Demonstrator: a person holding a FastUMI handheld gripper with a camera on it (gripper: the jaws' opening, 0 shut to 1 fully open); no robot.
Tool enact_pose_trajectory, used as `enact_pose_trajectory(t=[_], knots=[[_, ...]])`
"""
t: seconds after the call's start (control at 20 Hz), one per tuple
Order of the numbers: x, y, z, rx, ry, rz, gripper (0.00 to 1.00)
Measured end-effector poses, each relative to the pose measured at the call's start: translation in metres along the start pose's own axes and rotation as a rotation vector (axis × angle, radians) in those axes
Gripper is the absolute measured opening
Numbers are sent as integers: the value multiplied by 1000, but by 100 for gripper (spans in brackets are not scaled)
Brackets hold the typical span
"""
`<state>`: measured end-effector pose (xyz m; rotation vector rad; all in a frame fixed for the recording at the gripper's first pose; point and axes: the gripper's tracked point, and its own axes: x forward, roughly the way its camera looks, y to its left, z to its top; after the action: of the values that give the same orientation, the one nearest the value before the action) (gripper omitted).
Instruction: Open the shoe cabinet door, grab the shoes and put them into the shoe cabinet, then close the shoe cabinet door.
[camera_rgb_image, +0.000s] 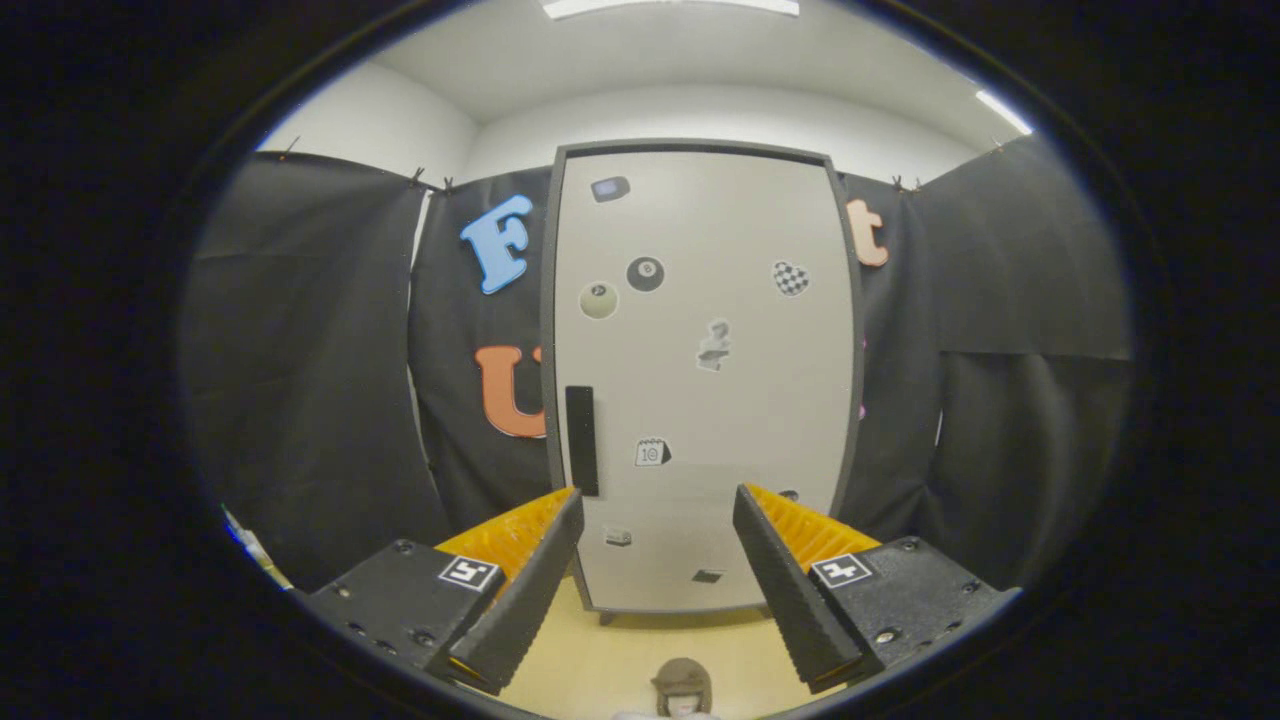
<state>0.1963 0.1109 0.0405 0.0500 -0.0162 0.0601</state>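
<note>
1. Risk first: your gripper (658, 520) stands with its fingers spread wide and nothing between them, while the tall pale-grey shoe cabinet door with a dark frame (705, 400) is closed well ahead of you. The narrow black vertical handle (581, 440) sits close to the door's left edge, just beyond your left fingertip. Come in off-line and you are likely to pinch the frame or slip off the handle's flat face.
2. Pulling the door squarely towards you instead of along its swing could drag or tip the whole cabinet, which seems to rest on small feet on the light wooden floor (610, 665).
3. The brown shoe (682, 685) lies on the floor close below the gripper, between the fingers and nearer to you than the cabinet. It may sit in the door's sweep, so watch that the opening door does not knock it.
4. The cabinet looks upright and plain, with small stickers scattered over its front; the shoe is partly cut off, so you cannot judge its shape.
</note>
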Motion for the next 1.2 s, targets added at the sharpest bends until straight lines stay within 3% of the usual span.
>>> enact_pose_trajectory(t=[0.6,0.8,1.2], knots=[[131,46,-8,-10,45,37,97],[151,56,-15,-8,64,42,91],[175,61,-16,-12,67,22,69]])
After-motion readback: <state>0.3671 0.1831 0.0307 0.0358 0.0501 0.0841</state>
